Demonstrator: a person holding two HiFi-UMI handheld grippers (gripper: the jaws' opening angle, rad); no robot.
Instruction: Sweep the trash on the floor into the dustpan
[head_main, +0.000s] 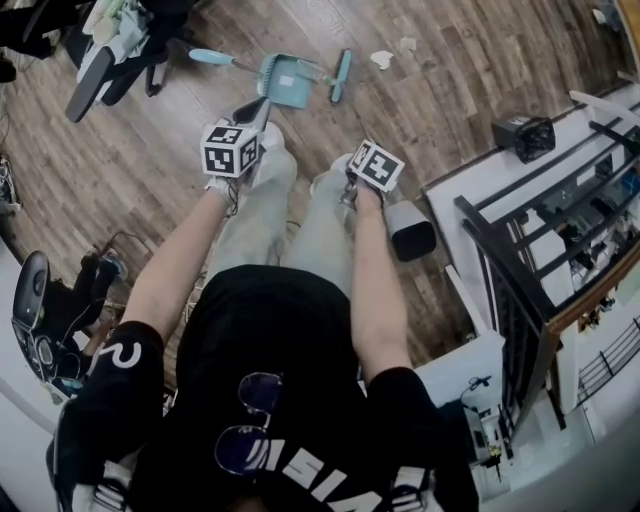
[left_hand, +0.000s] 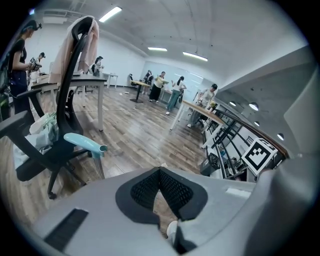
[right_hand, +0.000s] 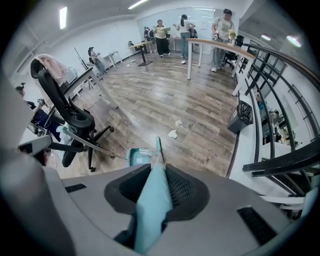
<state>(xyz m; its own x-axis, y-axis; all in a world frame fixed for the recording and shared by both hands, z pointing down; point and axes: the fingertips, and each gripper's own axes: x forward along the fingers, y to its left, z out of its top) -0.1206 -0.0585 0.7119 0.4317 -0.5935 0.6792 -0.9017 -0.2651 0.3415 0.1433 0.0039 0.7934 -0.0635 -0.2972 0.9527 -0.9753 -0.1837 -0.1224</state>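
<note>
A teal dustpan (head_main: 285, 80) stands on the wood floor ahead of my feet, and its long handle (left_hand: 84, 142) rises upright to the left. The teal broom's head (head_main: 342, 75) rests just right of the pan. My right gripper (right_hand: 154, 192) is shut on the teal broom handle (right_hand: 150, 210), which runs down to the broom head (right_hand: 159, 146) beside the dustpan (right_hand: 136, 156). Two white scraps of trash (head_main: 381, 58) (right_hand: 172, 134) lie beyond the broom. My left gripper (left_hand: 160, 172) is shut with nothing in it, apart from the dustpan handle.
A black office chair (head_main: 110, 50) draped with cloth stands left of the dustpan. A black bin (head_main: 525, 135) sits at the right by a dark railing (head_main: 515, 290). More gear lies at the left edge (head_main: 50, 310). People and tables (left_hand: 165, 92) are far off.
</note>
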